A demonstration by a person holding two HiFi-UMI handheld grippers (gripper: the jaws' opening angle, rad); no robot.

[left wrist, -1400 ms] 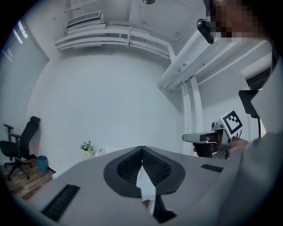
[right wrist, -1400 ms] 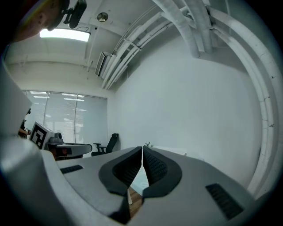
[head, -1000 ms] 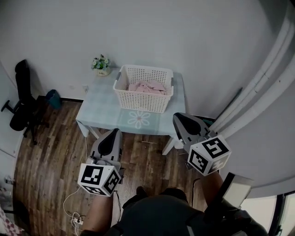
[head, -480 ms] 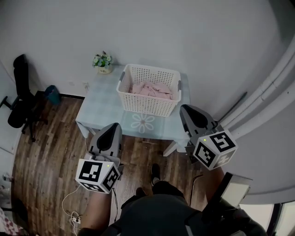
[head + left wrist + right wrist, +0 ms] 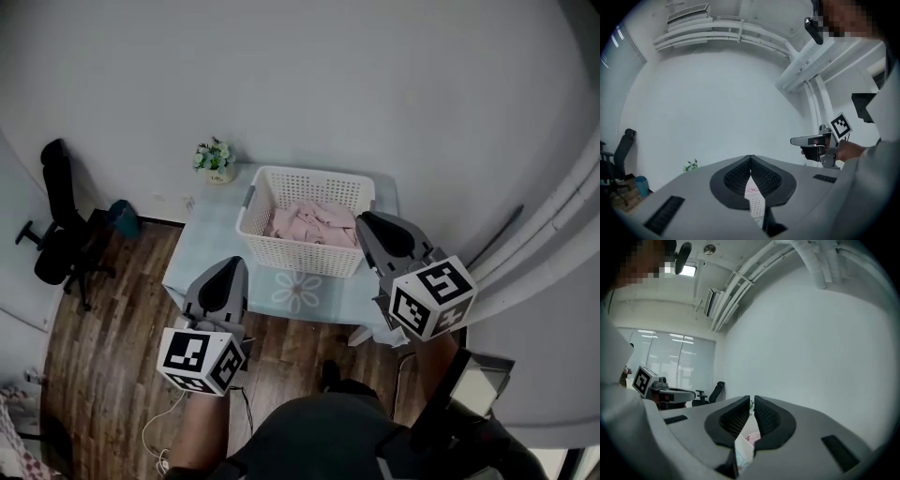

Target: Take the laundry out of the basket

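Observation:
A white lattice basket [image 5: 305,246] stands on a small pale-blue table [image 5: 214,255] against the wall, with crumpled pink laundry [image 5: 314,223] inside. My left gripper [image 5: 231,266] hangs over the floor just short of the table's near edge, jaws shut and empty. My right gripper [image 5: 367,221] is held by the basket's right end, above the table, also shut with nothing in it. Both point level at the wall. A strip of basket [image 5: 757,206] and pink cloth [image 5: 751,187] shows past the left gripper [image 5: 750,161]. The right gripper [image 5: 751,401] frames the same cloth [image 5: 752,437].
A small pot of flowers [image 5: 216,159] sits at the table's far left corner. A black office chair [image 5: 61,234] and a blue bin [image 5: 122,217] stand to the left on the wooden floor. A cable [image 5: 164,422] lies by my feet. Pale pipes [image 5: 553,244] rise at the right.
Both grippers have moved forward towards the table, and the basket now lies closer under them. The right gripper has come up beside the basket's right end. Both stay shut.

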